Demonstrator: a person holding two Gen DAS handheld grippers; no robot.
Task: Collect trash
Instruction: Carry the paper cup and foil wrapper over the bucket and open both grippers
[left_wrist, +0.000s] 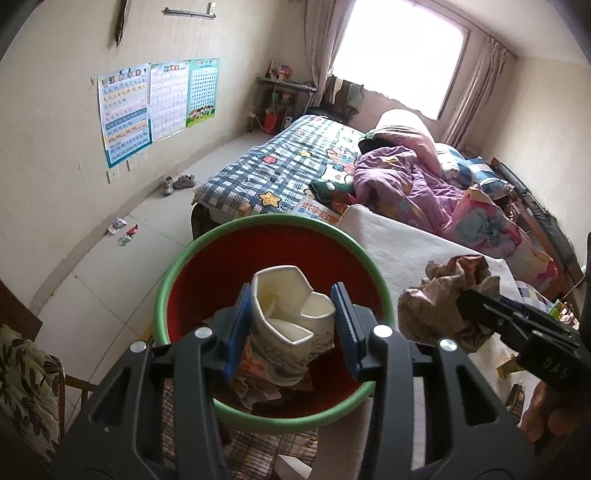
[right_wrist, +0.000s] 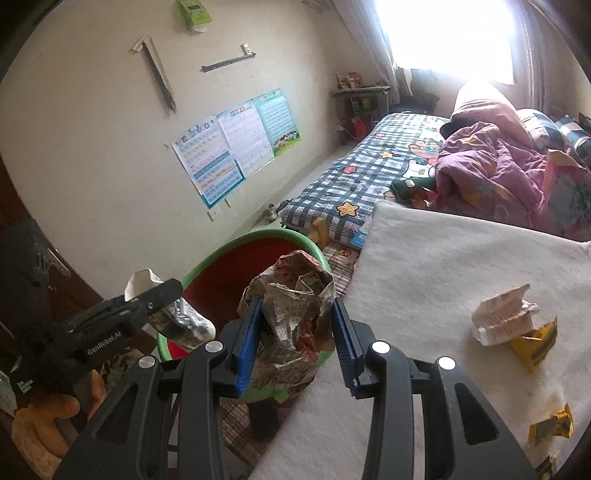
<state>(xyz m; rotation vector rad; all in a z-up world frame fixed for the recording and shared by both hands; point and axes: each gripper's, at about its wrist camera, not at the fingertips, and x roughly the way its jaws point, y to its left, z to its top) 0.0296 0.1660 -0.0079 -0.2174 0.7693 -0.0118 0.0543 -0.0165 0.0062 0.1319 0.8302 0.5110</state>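
A: The left gripper (left_wrist: 291, 325) is clamping the crushed paper cup (left_wrist: 290, 321) above the green-rimmed basin (left_wrist: 164, 295); the right gripper (right_wrist: 297, 341) is gripping the crumpled newspaper wad (right_wrist: 295, 314) at the basin's near rim.

B: I'd be centring both over the red inside before letting go, since wrappers (right_wrist: 517, 328) are waiting on the white mat (right_wrist: 443, 258).

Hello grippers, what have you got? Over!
Left gripper clamps crushed paper cup over green bin. Right gripper clamps crumpled newspaper beside bin. Nothing blocking.

Basin (left_wrist: 166, 291): glossy plastic. Cup (left_wrist: 291, 317): smooth creased paper. Newspaper wad (right_wrist: 295, 314): crumpled matt paper. Cover (right_wrist: 461, 266): matt fuzzy cloth.
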